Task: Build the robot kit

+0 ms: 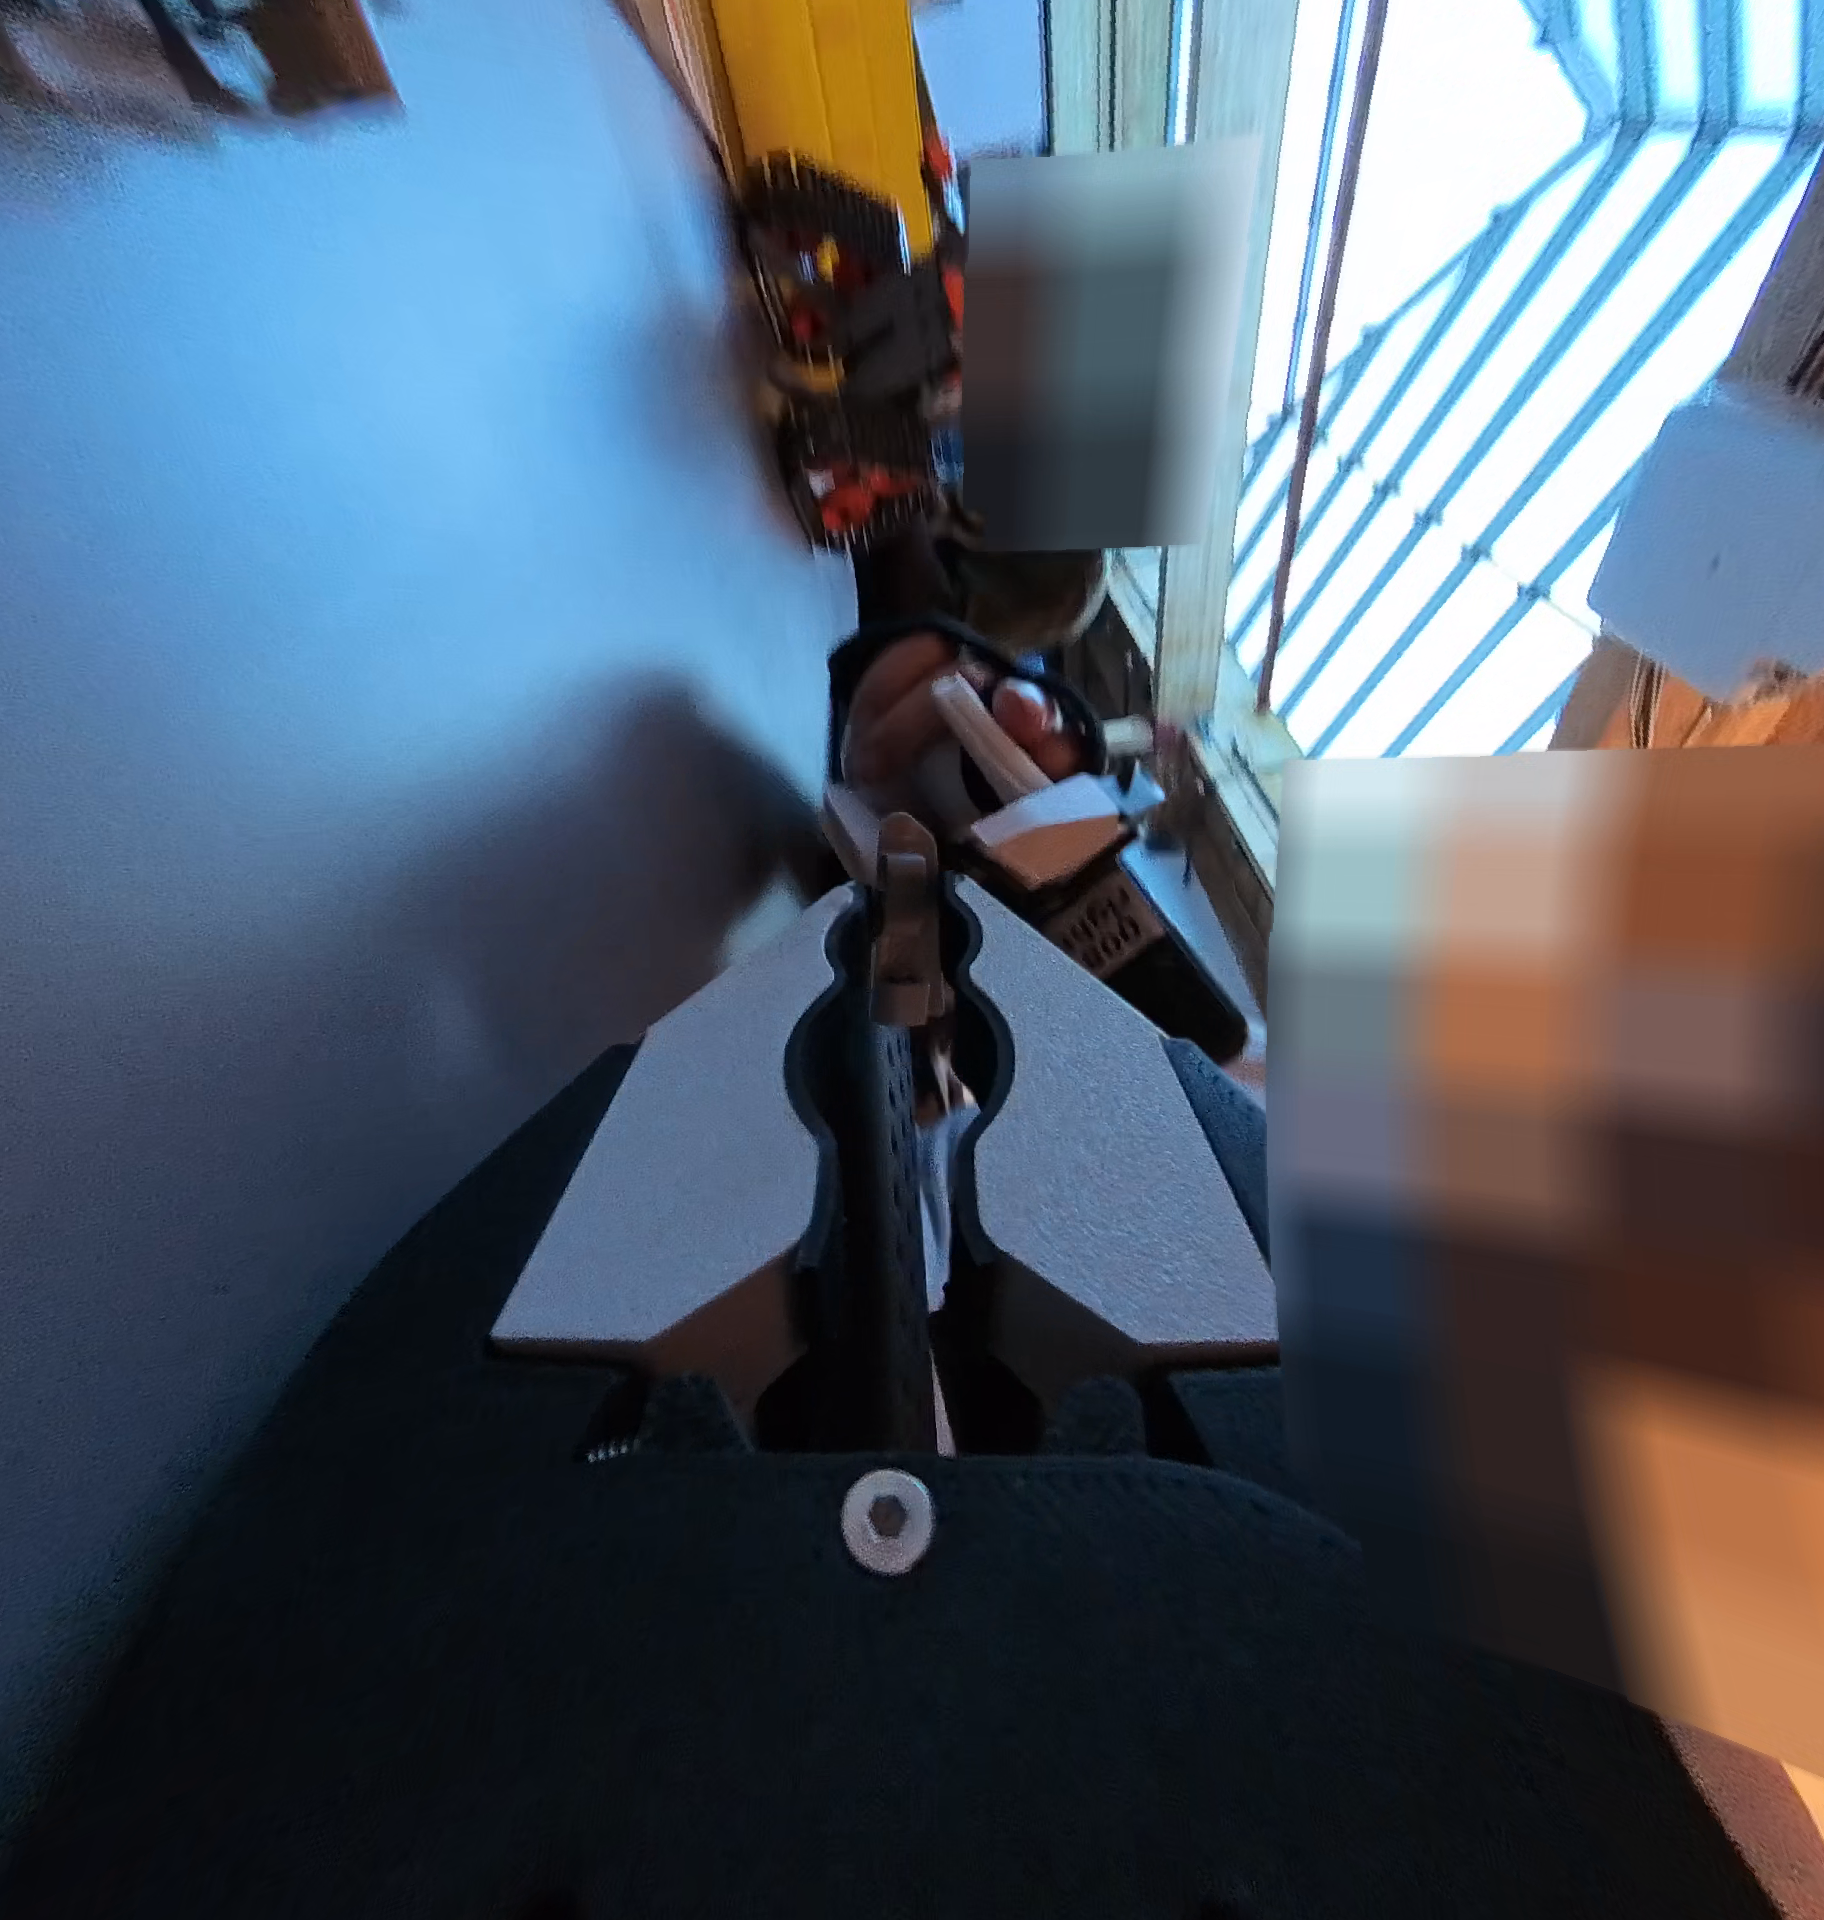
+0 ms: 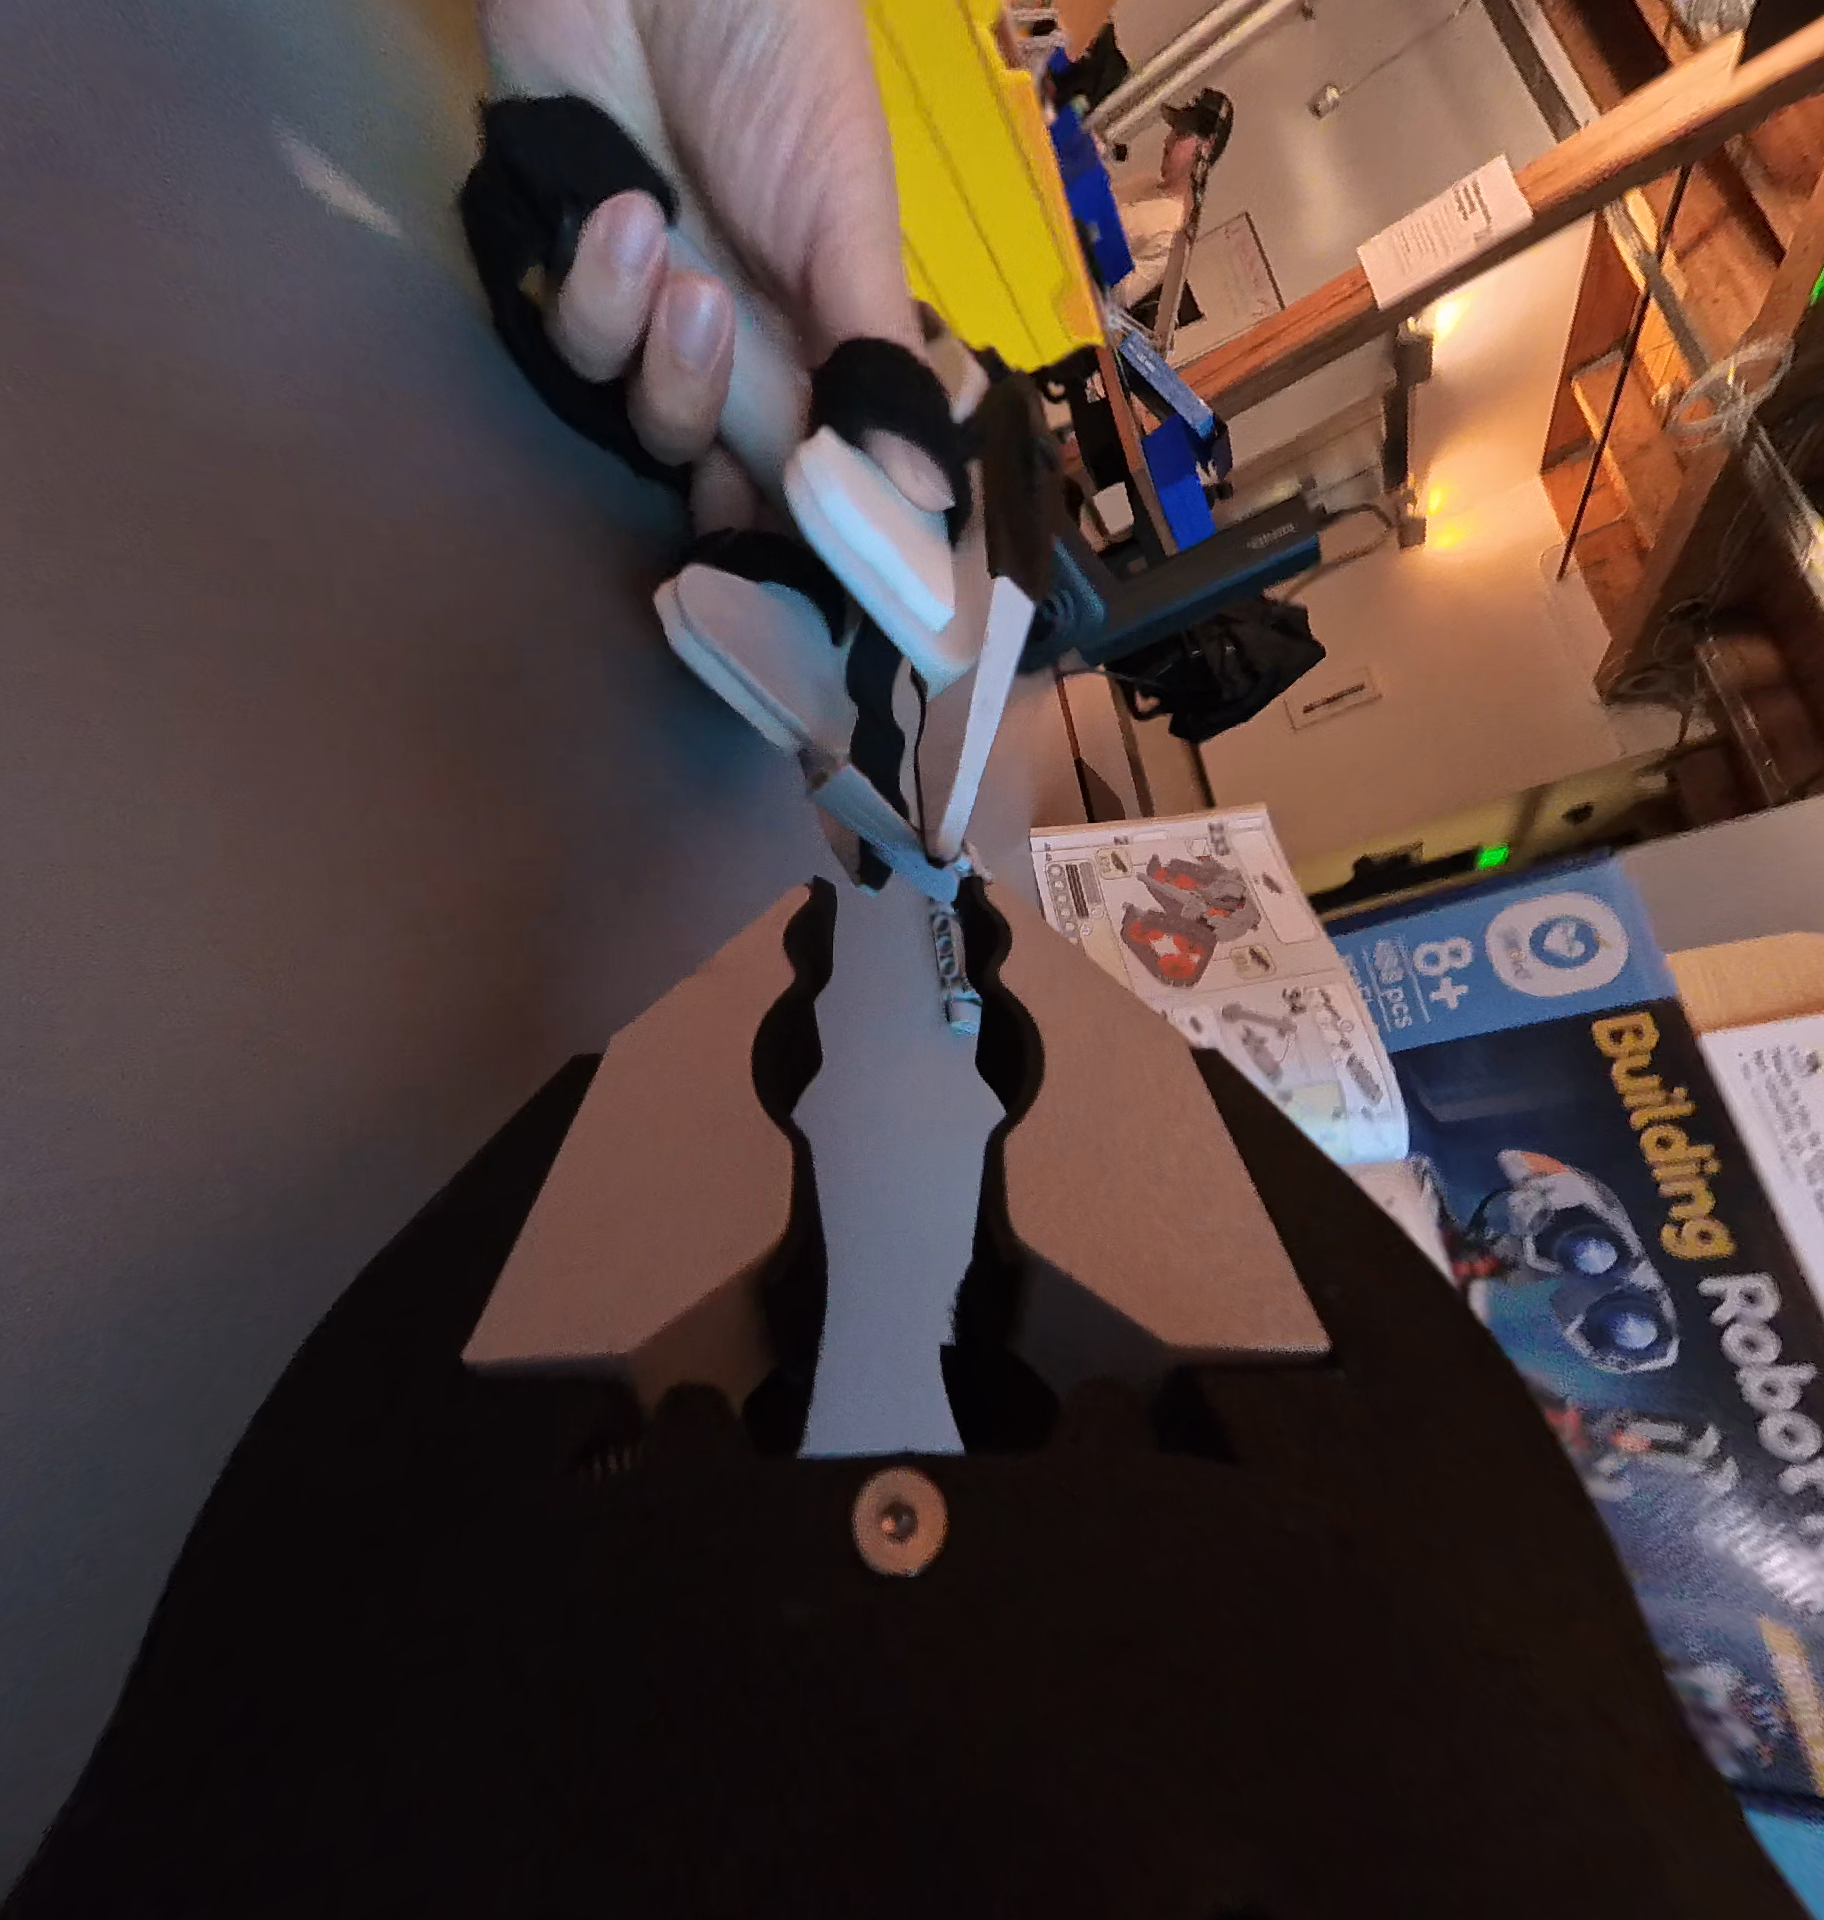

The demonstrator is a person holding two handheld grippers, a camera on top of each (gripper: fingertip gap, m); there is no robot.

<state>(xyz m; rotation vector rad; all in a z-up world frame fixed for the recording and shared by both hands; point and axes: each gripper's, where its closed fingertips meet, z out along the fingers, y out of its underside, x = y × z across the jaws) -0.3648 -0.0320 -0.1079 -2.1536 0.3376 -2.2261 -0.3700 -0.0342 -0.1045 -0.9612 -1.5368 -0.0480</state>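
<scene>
Two wavy-edged grippers tip to tip: left gripper [image 1: 903, 914] jaws clenched on a small grey studded beam [image 1: 903, 935], right gripper [image 2: 903, 914] jaws released.

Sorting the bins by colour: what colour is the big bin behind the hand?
Yellow bin, clearest in the right wrist view.

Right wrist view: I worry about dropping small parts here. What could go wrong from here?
The small grey piece is pinched only at one end by the left gripper, so it could pivot or slip out. It sits off-centre between the open fingers of the right gripper, close to one finger; closing might knock it askew.
</scene>
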